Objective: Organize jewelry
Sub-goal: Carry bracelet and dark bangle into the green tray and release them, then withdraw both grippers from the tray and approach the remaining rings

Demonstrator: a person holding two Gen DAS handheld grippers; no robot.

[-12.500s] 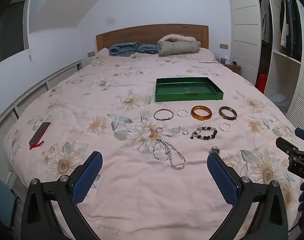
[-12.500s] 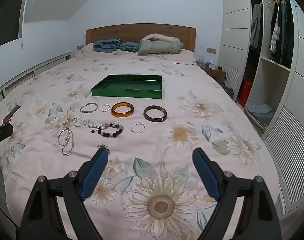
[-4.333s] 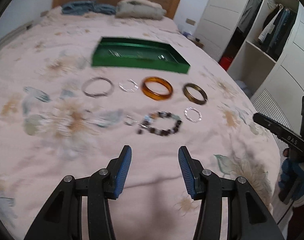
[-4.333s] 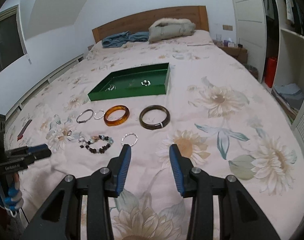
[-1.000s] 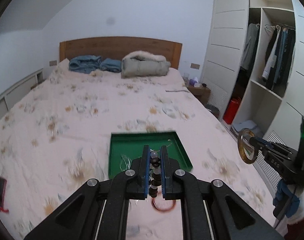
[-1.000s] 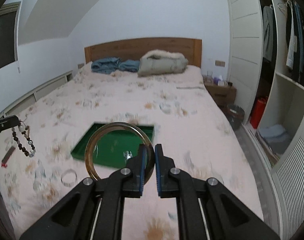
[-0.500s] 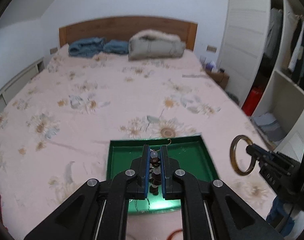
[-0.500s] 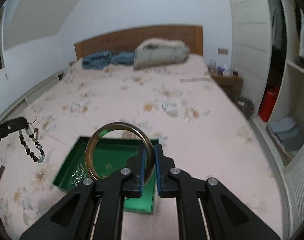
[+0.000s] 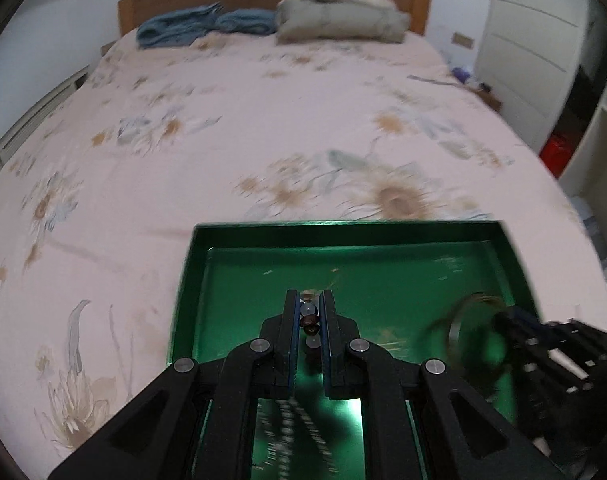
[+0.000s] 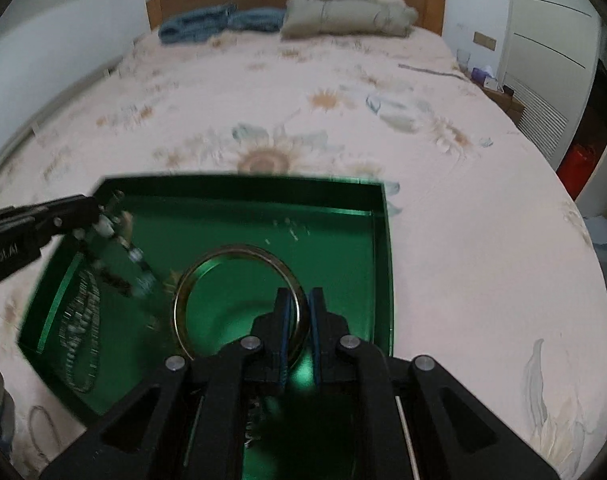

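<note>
While over green tray (image 10: 379, 240) on bed (image 9: 263, 120): left gripper (image 9: 309, 320) jaws clamped on beaded bracelet (image 9: 308, 318), right gripper (image 10: 299, 312) jaws pinching dark bangle (image 10: 235, 256). Silver chain (image 10: 81, 320) already in tray; thin ring (image 10: 43, 432) left on bed. Both pieces unreleased.

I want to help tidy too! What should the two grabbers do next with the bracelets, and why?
Probably lower a bit more, then open. The left gripper pinches the beaded bracelet and the right gripper pinches the dark bangle, both already hanging over the green tray.
</note>
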